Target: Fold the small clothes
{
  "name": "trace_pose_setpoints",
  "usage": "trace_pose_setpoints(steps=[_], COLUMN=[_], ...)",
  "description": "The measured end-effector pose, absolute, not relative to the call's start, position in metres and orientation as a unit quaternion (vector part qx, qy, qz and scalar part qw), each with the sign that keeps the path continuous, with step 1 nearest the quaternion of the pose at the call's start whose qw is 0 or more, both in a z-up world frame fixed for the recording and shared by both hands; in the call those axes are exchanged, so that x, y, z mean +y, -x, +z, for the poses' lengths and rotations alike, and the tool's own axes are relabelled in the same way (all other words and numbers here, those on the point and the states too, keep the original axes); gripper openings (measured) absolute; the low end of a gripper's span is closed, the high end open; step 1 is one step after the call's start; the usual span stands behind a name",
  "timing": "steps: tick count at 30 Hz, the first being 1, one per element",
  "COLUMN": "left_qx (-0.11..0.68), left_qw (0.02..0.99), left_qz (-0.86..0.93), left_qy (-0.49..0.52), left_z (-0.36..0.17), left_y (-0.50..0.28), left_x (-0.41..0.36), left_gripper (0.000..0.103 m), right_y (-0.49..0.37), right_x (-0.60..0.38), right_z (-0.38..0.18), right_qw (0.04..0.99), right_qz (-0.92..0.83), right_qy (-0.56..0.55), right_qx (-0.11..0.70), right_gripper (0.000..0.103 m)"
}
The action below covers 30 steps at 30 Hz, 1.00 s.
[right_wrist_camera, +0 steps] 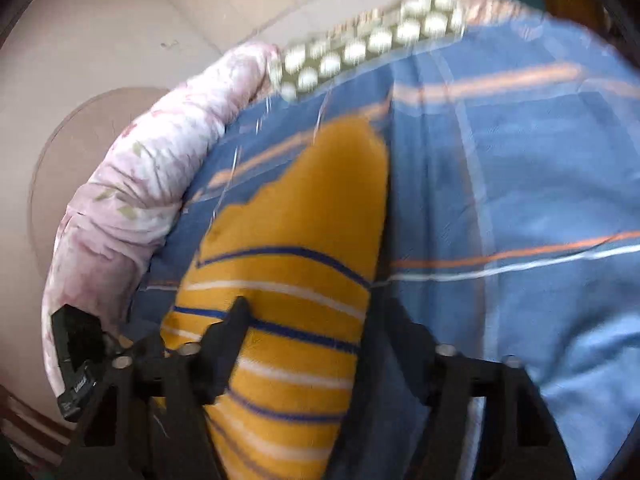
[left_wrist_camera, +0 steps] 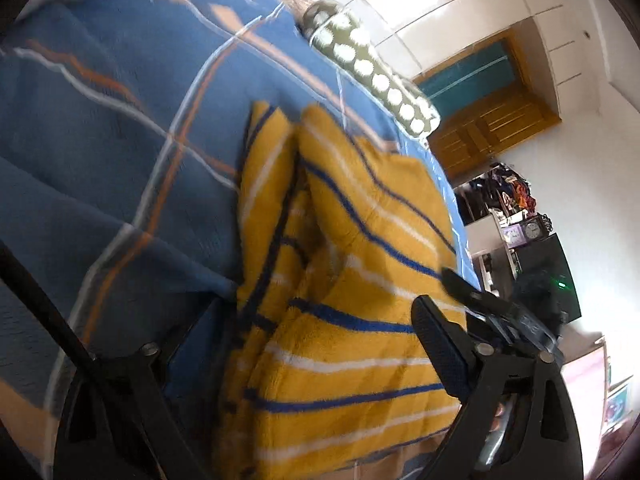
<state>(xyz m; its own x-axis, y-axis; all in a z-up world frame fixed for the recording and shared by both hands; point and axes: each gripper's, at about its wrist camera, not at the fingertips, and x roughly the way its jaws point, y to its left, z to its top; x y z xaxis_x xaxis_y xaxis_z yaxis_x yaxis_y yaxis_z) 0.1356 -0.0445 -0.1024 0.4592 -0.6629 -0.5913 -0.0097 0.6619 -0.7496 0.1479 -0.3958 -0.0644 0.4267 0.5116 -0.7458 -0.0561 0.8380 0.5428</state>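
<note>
A small yellow fleece garment with blue and white stripes lies bunched on a blue plaid bedsheet. My left gripper hangs over its near end with its jaws wide apart; the right finger rests on the fleece, the left finger is hidden beneath it. In the right wrist view the same garment runs up between the jaws of my right gripper, which stand wide apart on either side of it. The other gripper shows at the right edge of the left wrist view.
A green roll with white dots lies along the bed's far edge. A pink floral quilt is piled on the bed's left side. A wooden door and a cluttered shelf stand beyond the bed.
</note>
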Motion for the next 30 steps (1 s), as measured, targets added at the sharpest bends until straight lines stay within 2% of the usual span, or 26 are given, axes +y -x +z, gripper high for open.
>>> trace_pose_setpoints(steps=[1, 2, 5, 9, 12, 13, 16, 19, 25, 27, 30], left_qx=[0.475, 0.48, 0.456, 0.423, 0.451, 0.466, 0.475, 0.464, 0.462, 0.466, 0.46], left_qw=[0.782, 0.781, 0.783, 0.795, 0.785, 0.786, 0.785, 0.818, 0.846, 0.839, 0.828], left_qz=[-0.208, -0.208, -0.222, -0.239, -0.211, -0.184, -0.156, -0.096, 0.127, 0.178, 0.242], left_qy=[0.345, 0.342, 0.359, 0.362, 0.368, 0.362, 0.365, 0.326, 0.232, 0.218, 0.212], left_z=[-0.102, -0.101, -0.085, -0.061, -0.076, -0.086, -0.097, -0.088, -0.088, -0.095, -0.097], left_y=[-0.136, -0.138, -0.134, -0.122, -0.126, -0.127, -0.128, -0.122, -0.114, -0.115, -0.11], left_x=[-0.047, -0.05, -0.052, -0.053, -0.048, -0.045, -0.036, -0.022, 0.03, 0.053, 0.086], left_gripper=[0.056, 0.048, 0.04, 0.04, 0.036, 0.036, 0.051, 0.051, 0.051, 0.051, 0.049], right_y=[-0.151, -0.152, -0.15, -0.141, -0.146, -0.149, -0.146, -0.137, -0.117, -0.12, -0.131], right_x=[-0.398, -0.401, -0.411, -0.414, -0.408, -0.405, -0.404, -0.411, -0.383, -0.369, -0.34], right_z=[-0.07, -0.072, -0.052, -0.007, -0.016, -0.026, -0.054, -0.043, 0.02, 0.03, 0.023], right_qw=[0.808, 0.805, 0.792, 0.817, 0.828, 0.829, 0.829, 0.836, 0.9, 0.903, 0.887], right_qz=[0.175, 0.175, 0.202, 0.228, 0.2, 0.181, 0.133, 0.123, 0.068, 0.079, 0.109], right_qy=[-0.24, -0.256, -0.307, -0.286, -0.232, -0.216, -0.185, -0.197, -0.065, -0.061, -0.059], right_qx=[0.508, 0.506, 0.488, 0.446, 0.469, 0.484, 0.511, 0.497, 0.425, 0.417, 0.445], right_gripper=[0.052, 0.045, 0.034, 0.033, 0.037, 0.042, 0.054, 0.054, 0.054, 0.051, 0.039])
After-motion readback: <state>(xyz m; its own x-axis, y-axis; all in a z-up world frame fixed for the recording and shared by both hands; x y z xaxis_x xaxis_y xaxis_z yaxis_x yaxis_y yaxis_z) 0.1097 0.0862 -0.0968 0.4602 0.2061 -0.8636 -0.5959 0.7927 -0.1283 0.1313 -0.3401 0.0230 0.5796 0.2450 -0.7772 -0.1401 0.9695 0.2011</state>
